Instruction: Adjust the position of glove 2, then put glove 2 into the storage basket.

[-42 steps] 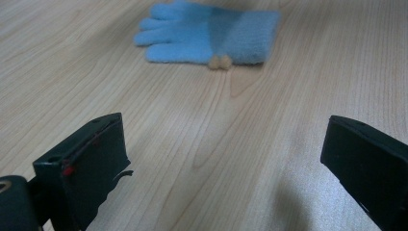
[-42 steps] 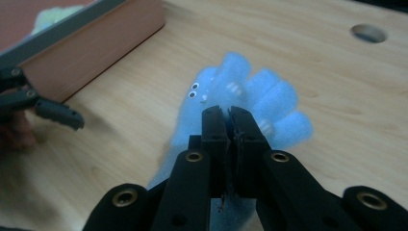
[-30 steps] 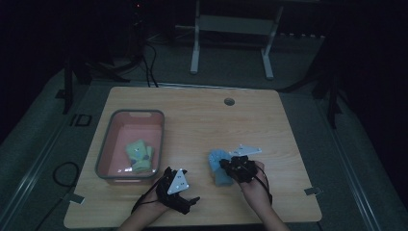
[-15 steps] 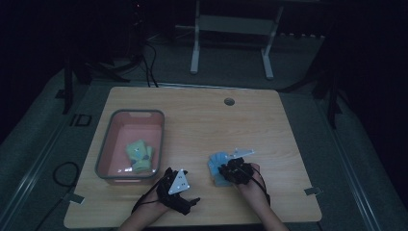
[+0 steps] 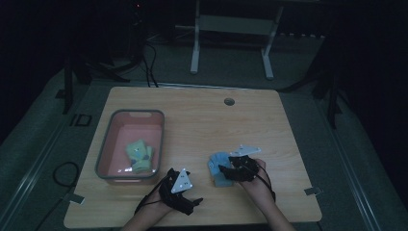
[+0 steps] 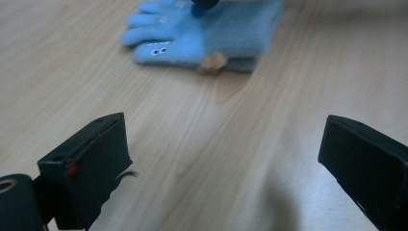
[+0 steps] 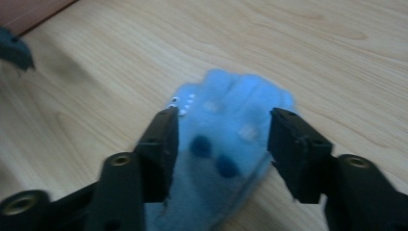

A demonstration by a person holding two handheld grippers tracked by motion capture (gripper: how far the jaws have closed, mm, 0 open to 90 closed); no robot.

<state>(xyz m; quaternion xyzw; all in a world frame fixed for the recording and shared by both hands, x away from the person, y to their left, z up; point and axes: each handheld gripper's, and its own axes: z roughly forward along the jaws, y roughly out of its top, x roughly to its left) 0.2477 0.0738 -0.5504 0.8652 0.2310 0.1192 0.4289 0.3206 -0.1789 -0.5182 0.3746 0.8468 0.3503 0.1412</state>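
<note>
A light blue glove [image 5: 217,164] lies flat on the wooden table [image 5: 202,120], fingers pointing away from my right gripper [image 5: 226,172]. In the right gripper view the jaws stand apart on either side of the glove [image 7: 226,115], just above it, and my right gripper [image 7: 222,120] has just been opening, its pads clear of the fabric. My left gripper [image 5: 191,193] rests near the table's front edge, left of the glove. In its own view, my left gripper [image 6: 223,139] is wide open over bare wood, with the blue glove [image 6: 192,33] farther ahead.
A pink bin [image 5: 130,113] stands at the left of the table with a green glove pair [image 5: 138,155] inside. A round cable hole [image 5: 229,101] sits near the far edge. Dark floor and a desk frame lie beyond the table.
The right gripper's jaws have spread apart over the blue glove, which stays on the table. Both hands have hardly shifted.
</note>
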